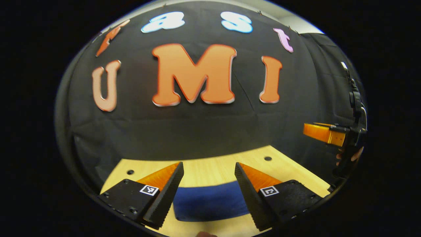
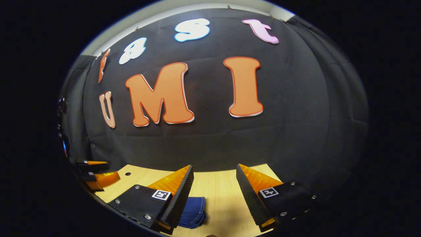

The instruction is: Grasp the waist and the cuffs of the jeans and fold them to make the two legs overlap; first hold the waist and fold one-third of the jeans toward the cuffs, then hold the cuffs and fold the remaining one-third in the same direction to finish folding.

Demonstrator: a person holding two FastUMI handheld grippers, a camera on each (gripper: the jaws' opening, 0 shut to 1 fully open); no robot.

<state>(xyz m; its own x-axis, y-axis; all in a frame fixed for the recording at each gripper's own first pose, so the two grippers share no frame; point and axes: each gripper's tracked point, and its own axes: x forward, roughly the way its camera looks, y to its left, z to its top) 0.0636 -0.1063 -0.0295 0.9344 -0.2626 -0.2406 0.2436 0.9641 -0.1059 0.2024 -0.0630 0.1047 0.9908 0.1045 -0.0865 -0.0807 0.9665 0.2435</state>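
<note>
Left gripper [image 1: 209, 168]: jaws spread wide, nothing between them, held above the wooden table [image 1: 210, 169] and facing the black cloth wall [image 1: 197, 131]. The jeans [image 1: 209, 200] lie flat on the table as a compact blue bundle directly below and between the two fingers, apart from both as far as the left gripper view shows; the near edge of the bundle runs roughly parallel to the table's front. Small round holes [image 1: 268, 158] are visible in the tabletop near its far edge. In the same view, the right gripper [image 1: 324, 133] appears at the far right edge, raised above the table, with part of a hand [image 1: 348, 156] behind it; whether its jaws there are spread or closed cannot be told from this angle. Right gripper view: its own fingers stand wide apart over bare wood, empty. The jeans sit to the lower left, partly hidden behind the left-hand finger [image 2: 179, 197], with a rounded folded edge showing. The other gripper shows at the far left edge, low over the table corner.
</note>
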